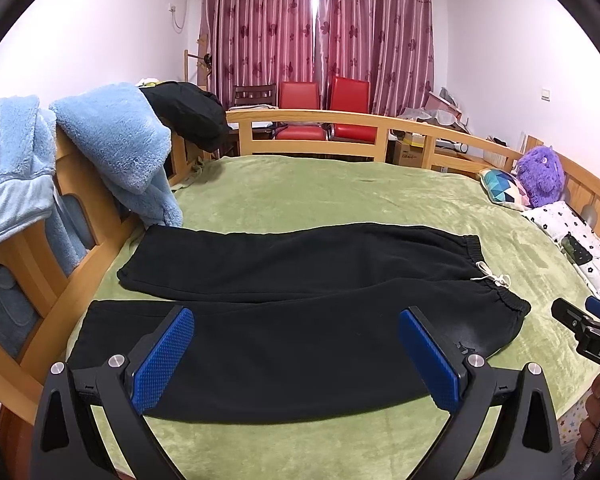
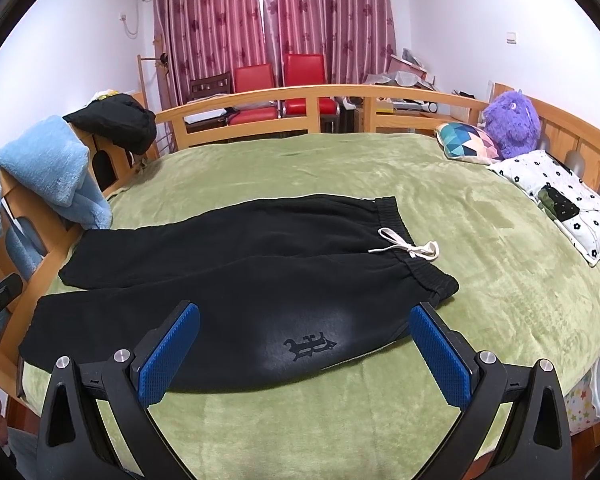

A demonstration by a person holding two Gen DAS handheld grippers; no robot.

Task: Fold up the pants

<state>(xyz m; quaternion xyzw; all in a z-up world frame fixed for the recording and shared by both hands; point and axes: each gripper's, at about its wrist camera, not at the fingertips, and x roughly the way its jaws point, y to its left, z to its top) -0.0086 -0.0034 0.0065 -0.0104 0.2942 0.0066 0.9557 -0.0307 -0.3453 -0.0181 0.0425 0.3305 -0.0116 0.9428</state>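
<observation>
Black pants lie flat on the green bedspread, legs side by side pointing left, elastic waistband with a white drawstring on the right. In the right wrist view the pants show a small logo near the front hip and the drawstring. My left gripper is open and empty, held above the near leg. My right gripper is open and empty above the hip area near the waistband. The right gripper also shows at the right edge of the left wrist view.
A wooden bed rail surrounds the bed. Light blue fleece garments and a black garment hang over the left rail. A purple plush toy, a patterned cushion and a white flowered pillow lie at the right. Red chairs stand behind.
</observation>
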